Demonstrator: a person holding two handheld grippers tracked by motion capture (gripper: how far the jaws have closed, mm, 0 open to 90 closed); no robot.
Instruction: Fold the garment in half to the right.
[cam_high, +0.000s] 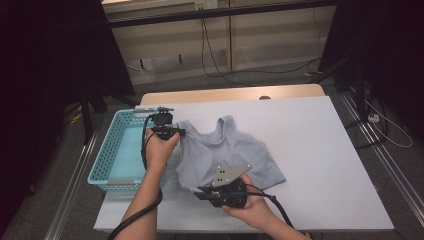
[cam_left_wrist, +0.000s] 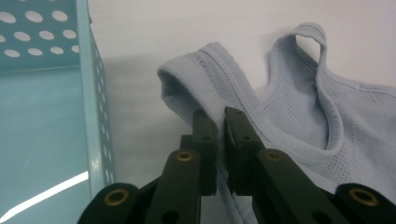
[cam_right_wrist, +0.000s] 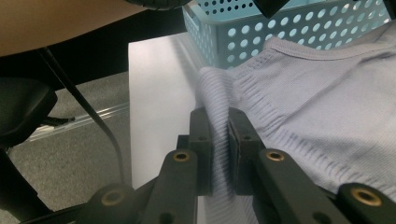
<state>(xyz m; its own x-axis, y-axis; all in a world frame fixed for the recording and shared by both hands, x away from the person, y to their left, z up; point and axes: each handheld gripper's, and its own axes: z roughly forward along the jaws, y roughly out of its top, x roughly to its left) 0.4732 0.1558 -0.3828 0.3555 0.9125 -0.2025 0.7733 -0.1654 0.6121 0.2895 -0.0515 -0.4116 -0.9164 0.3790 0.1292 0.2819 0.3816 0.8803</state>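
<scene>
While clamped: one top (cam_high: 225, 152), two tongs (cam_high: 172, 131)

The top (cam_high: 225, 152) is pale blue-grey — its body a fine mesh of tiny holes (cam_left_wrist: 327, 121), its straps and hem ribbed in close parallel lines (cam_right_wrist: 219, 93). The basket (cam_high: 107, 150) is light turquoise, its walls dotted with rows of round holes that show white in the left gripper view. The table cover (cam_high: 320, 150) is plain white; a strip of light wood (cam_high: 230, 94) shows at its far edge. Both grippers — left (cam_high: 181, 132) and right (cam_high: 200, 192) — are black, with brass-coloured rings at the jaw pivots (cam_right_wrist: 181, 156); the right one carries a grey plate (cam_high: 230, 175) speckled with small dark holes. The floor (cam_high: 280, 80) is grey, crossed by black cables.
</scene>
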